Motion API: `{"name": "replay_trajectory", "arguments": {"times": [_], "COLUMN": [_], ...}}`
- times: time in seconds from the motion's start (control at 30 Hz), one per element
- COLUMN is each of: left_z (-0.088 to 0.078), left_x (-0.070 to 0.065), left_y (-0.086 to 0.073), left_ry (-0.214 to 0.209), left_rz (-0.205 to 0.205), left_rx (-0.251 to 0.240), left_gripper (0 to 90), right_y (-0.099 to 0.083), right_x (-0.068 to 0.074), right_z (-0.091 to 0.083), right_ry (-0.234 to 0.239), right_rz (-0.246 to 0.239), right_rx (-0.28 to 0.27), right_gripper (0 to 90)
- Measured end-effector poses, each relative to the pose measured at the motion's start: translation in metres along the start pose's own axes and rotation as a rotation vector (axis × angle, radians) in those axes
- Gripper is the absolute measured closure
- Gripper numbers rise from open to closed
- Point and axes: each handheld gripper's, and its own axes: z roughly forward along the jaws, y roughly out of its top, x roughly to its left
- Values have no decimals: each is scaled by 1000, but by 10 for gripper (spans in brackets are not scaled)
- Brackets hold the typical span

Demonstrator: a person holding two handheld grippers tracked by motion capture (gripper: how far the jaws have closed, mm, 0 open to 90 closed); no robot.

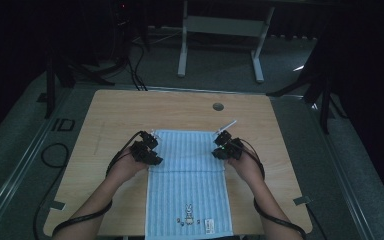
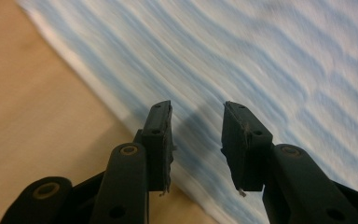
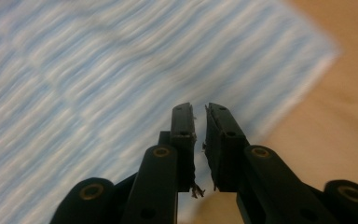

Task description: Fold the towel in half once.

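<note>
A light blue striped towel (image 1: 187, 165) lies lengthwise on the wooden table (image 1: 130, 110), with a fold line across its middle. My left gripper (image 1: 155, 158) hovers over the towel's left edge. In the left gripper view the left gripper (image 2: 198, 109) is open, with the striped towel (image 2: 261, 56) under the gap and nothing between the jaws. My right gripper (image 1: 218, 152) is at the towel's right edge. In the right gripper view the right gripper (image 3: 199, 109) is shut to a thin slit over the blurred towel (image 3: 74, 70), holding nothing.
A small rabbit print (image 1: 189, 215) and a label (image 1: 209, 225) mark the towel's near end. A round cable hole (image 1: 218, 106) sits in the table's far part. Beyond the table are a white desk frame (image 1: 220, 30) and dark stands on grey floor.
</note>
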Motion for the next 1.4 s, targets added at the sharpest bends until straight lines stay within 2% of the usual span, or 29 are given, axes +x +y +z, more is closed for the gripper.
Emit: {"name": "replay_trajectory", "arguments": {"times": [0.1, 0.17, 0.27, 0.33, 0.4, 0.5, 0.57, 0.67, 0.77, 0.87, 0.9, 1.13, 1.2, 1.23, 1.3, 1.4], "left_z": [-3, -2, 5, 12, 19, 31, 36, 38, 38, 41, 43, 52, 53, 53, 54, 55], "left_x": [16, 26, 40, 45, 49, 55, 58, 62, 67, 69, 70, 71, 70, 69, 66, 60], "left_y": [11, 17, 25, 31, 36, 38, 38, 40, 41, 41, 41, 43, 43, 43, 42, 43], "left_ry": [3, 23, 36, 41, 63, 71, 64, 85, 72, 87, 74, 72, 77, 81, 98, 75], "left_rz": [-43, -73, -124, -137, -148, -175, -199, -218, -241, -239, -243, -246, -240, -225, -211, -192], "left_rx": [-40, -55, -54, -45, -32, -11, -13, -31, -53, -50, -55, -63, -70, -72, -79, -101], "left_gripper": [595, 579, 554, 554, 533, 523, 523, 505, 497, 497, 497, 488, 486, 487, 502, 631], "right_y": [11, 18, 26, 32, 38, 46, 50, 53, 53, 50, 49, 48, 48, 49, 49, 51], "right_x": [-19, -31, -44, -50, -55, -61, -63, -67, -74, -81, -82, -83, -82, -81, -78, -72], "right_z": [-4, -2, 4, 9, 13, 21, 26, 35, 44, 51, 53, 65, 68, 68, 68, 68], "right_ry": [-15, -9, -8, -29, -31, -36, -39, -51, -71, -82, -79, -95, -89, -90, -89, -83], "right_rz": [36, 67, 100, 111, 116, 150, 166, 190, 222, 276, 289, 295, 291, 289, 261, 221], "right_rx": [3, 13, 33, 52, 62, 78, 73, 81, 100, 103, 102, 109, 109, 113, 124, 140], "right_gripper": [756, 724, 682, 664, 639, 618, 590, 575, 537, 528, 528, 534, 567, 607, 684, 818]}}
